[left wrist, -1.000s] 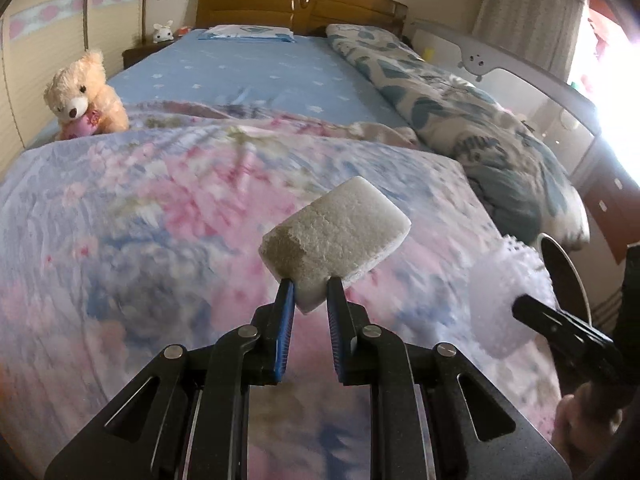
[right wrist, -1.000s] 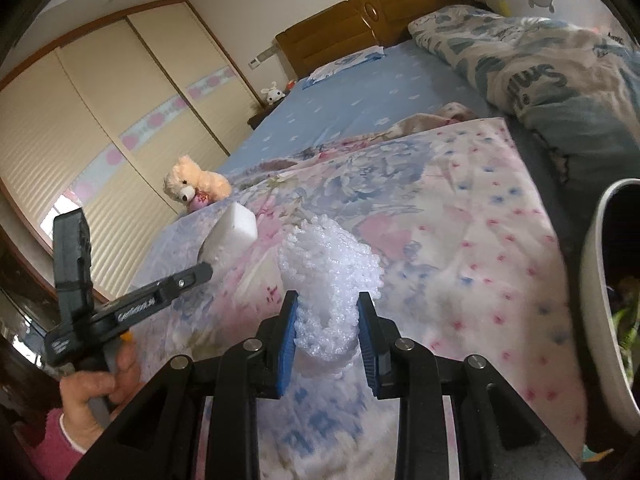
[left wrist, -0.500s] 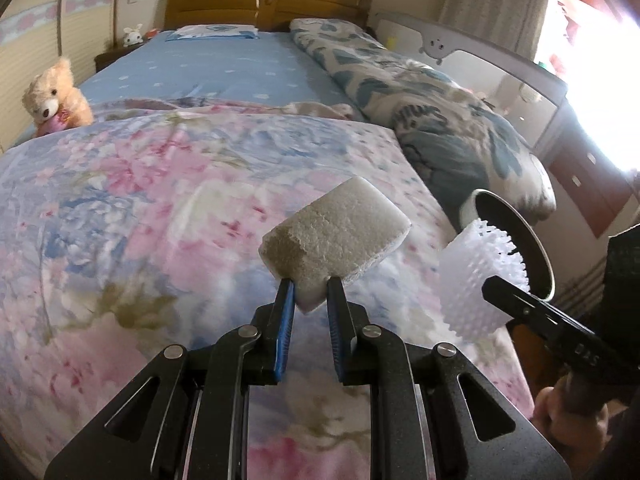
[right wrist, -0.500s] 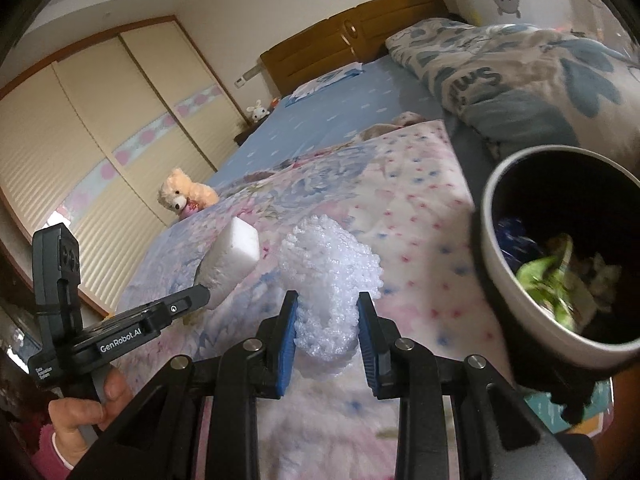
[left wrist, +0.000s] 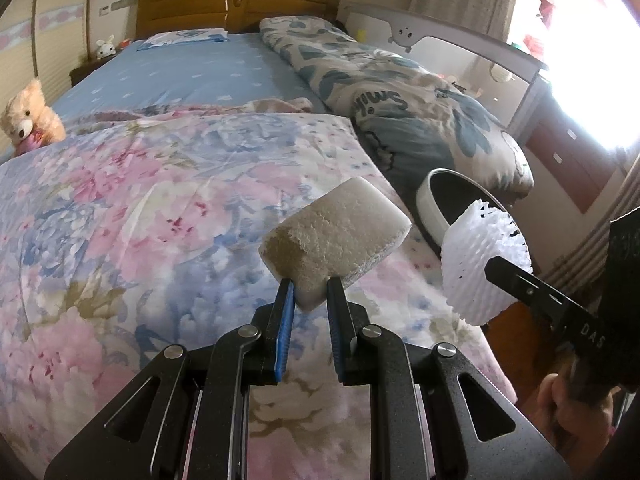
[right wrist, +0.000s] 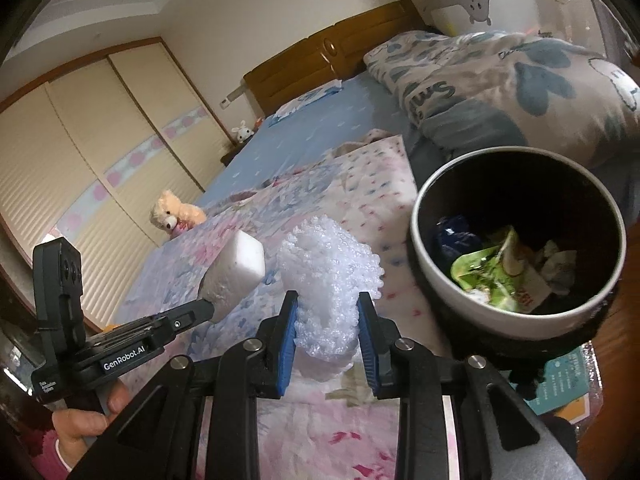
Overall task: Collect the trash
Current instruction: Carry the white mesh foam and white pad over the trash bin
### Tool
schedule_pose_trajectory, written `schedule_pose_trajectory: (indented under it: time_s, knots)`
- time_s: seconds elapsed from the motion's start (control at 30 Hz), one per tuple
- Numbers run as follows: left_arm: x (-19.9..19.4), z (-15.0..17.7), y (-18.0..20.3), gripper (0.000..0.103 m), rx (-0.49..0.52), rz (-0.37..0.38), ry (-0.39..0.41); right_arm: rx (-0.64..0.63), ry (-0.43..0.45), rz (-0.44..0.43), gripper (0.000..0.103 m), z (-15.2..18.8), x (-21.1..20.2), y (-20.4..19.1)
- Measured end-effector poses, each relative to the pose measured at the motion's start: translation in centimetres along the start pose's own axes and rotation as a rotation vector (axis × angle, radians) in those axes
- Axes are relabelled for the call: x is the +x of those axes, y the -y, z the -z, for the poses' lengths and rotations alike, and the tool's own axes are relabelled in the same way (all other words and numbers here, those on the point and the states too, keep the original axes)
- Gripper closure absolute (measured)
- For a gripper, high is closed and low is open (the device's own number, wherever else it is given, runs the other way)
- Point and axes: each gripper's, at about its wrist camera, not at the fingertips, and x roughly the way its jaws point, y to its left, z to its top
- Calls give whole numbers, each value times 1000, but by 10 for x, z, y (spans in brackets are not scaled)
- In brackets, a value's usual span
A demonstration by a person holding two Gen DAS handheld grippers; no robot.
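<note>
My left gripper [left wrist: 310, 292] is shut on a dirty white sponge block [left wrist: 336, 240], pinched by its lower corner above the floral quilt. The same sponge block [right wrist: 236, 274] shows at left in the right wrist view, on the left gripper [right wrist: 208, 306]. My right gripper [right wrist: 328, 312] is shut on a white foam fruit net [right wrist: 330, 280]. That foam net [left wrist: 480, 260] hangs at the right of the left wrist view. A white trash bin [right wrist: 440, 280] with a dark inside stands off the bed's right edge, wrappers and paper in it. Its rim [left wrist: 430, 206] peeks out behind the net.
A floral quilt [left wrist: 140, 220] covers the near bed; a blue sheet [left wrist: 192, 76] and a folded patterned duvet [left wrist: 400, 96] lie beyond. A teddy bear [left wrist: 28, 120] sits at the left edge. A person's hand [right wrist: 88, 420] grips the left tool. Wardrobe doors [right wrist: 80, 152] line the left wall.
Both grippers have swung rightward across the bed with their loads. The trash bin has come fully into the right wrist view, and the teddy bear has slid toward the left edge.
</note>
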Motion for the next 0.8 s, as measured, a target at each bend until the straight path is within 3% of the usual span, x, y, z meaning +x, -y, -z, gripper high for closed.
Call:
schedule_pose_trajectory:
  time_s: [0.8]
  knots:
    - [24,-19,65,88,116,64,-23,57,73,104,75,-13,-39,52]
